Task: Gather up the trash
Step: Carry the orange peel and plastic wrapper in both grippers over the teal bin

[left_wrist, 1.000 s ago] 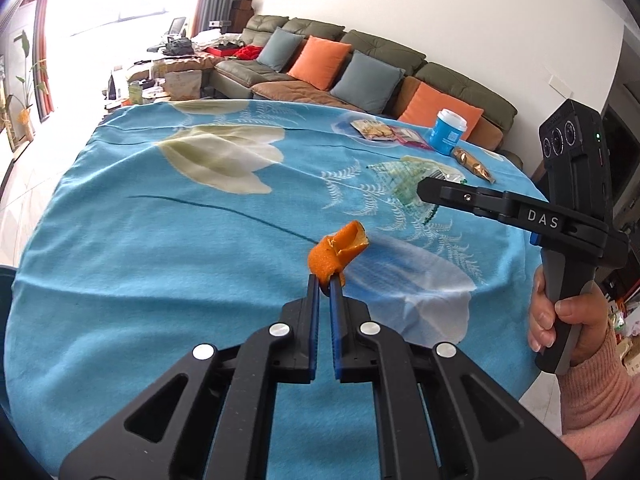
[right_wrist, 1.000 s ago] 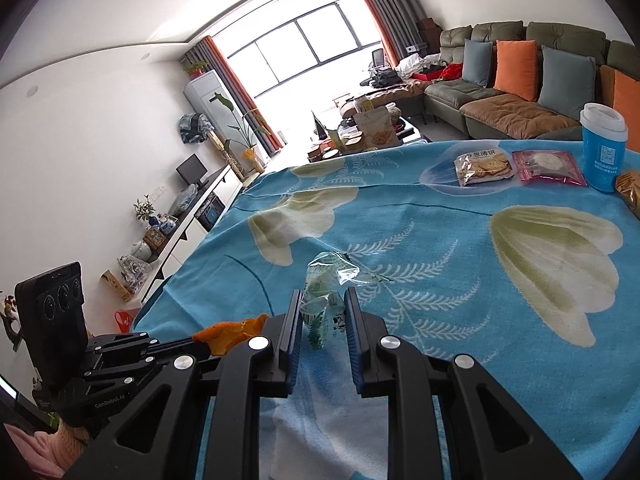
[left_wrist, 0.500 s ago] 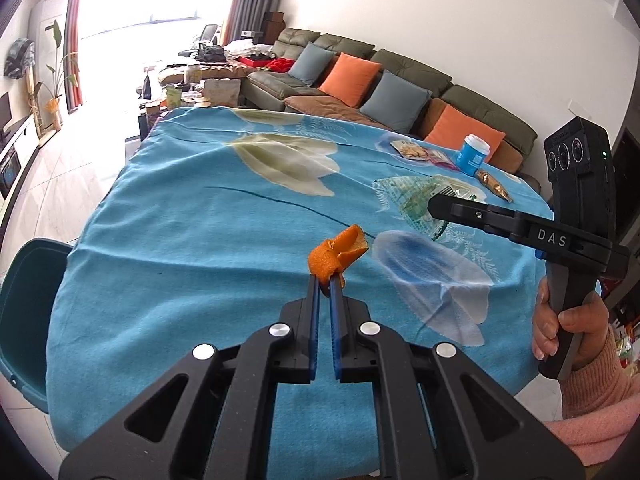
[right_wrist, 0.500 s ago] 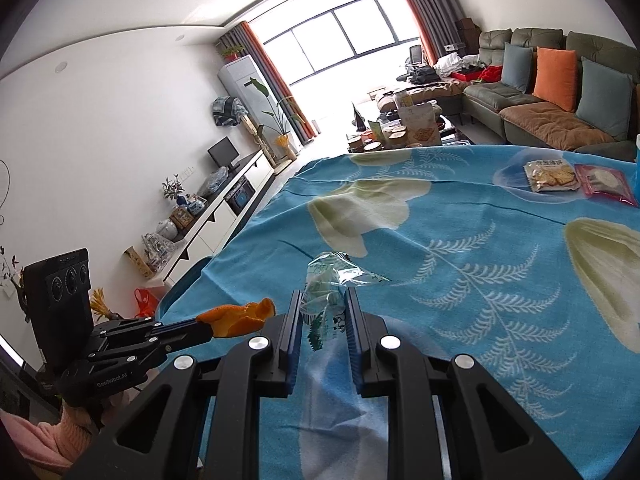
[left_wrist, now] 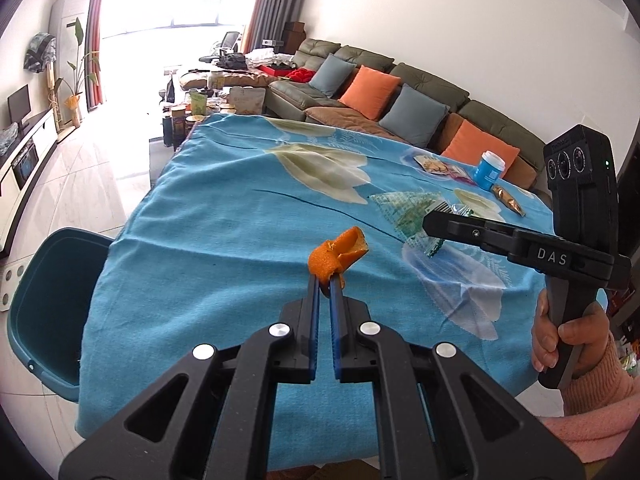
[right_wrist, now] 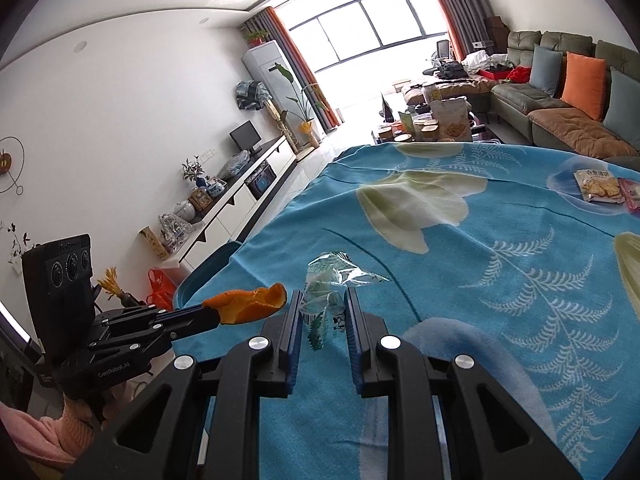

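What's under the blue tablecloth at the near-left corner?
A teal chair shows beside the blue tablecloth, its seat partly tucked beneath the overhang. The table itself and its legs are covered.

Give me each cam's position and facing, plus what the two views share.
Left wrist: on the left claw, looking across the blue tablecloth toward the sofa; right claw, hand and pink sleeve show.
Right wrist: on the right claw, looking toward the window; left claw shows.
Shared: orange peel, clear wrapper, teal bin.
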{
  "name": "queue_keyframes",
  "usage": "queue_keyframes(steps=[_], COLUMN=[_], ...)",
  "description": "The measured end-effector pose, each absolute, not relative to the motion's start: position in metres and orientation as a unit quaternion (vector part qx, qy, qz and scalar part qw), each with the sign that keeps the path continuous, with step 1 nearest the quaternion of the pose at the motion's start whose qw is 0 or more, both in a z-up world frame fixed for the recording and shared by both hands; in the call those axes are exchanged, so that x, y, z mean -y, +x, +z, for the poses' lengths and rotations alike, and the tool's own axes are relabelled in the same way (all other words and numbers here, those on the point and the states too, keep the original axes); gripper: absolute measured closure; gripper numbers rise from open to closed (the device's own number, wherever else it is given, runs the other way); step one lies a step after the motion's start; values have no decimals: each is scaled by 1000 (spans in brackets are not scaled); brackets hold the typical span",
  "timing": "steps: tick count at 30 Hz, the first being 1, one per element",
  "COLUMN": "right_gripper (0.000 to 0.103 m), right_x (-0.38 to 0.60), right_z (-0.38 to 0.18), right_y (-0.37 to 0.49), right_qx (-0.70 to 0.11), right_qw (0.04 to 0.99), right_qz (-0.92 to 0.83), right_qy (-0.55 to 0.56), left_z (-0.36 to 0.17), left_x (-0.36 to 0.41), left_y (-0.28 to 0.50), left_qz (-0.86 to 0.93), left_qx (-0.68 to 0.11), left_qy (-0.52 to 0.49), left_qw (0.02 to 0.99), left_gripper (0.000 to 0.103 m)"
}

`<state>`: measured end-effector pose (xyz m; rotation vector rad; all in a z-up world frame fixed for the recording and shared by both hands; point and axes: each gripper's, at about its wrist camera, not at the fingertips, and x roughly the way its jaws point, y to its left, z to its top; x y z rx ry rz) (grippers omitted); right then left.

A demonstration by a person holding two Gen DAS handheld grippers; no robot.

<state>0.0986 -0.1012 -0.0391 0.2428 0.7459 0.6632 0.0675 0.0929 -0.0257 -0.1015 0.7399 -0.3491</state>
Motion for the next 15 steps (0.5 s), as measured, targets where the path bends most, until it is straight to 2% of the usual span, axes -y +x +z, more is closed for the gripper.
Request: queue_keyframes(steps=[15], right_gripper=[84], right_x=[52], right_z=[-36], right_y=[96], right_qx=[-362], right_qw=[856], right_qz=[359], right_qy=[92], left_z=[-21], left_x=[-139], left_y=[53], left_qz=[-123], left_qx=[-349], left_qy=[-68], left_qw=[927], left_gripper=[97])
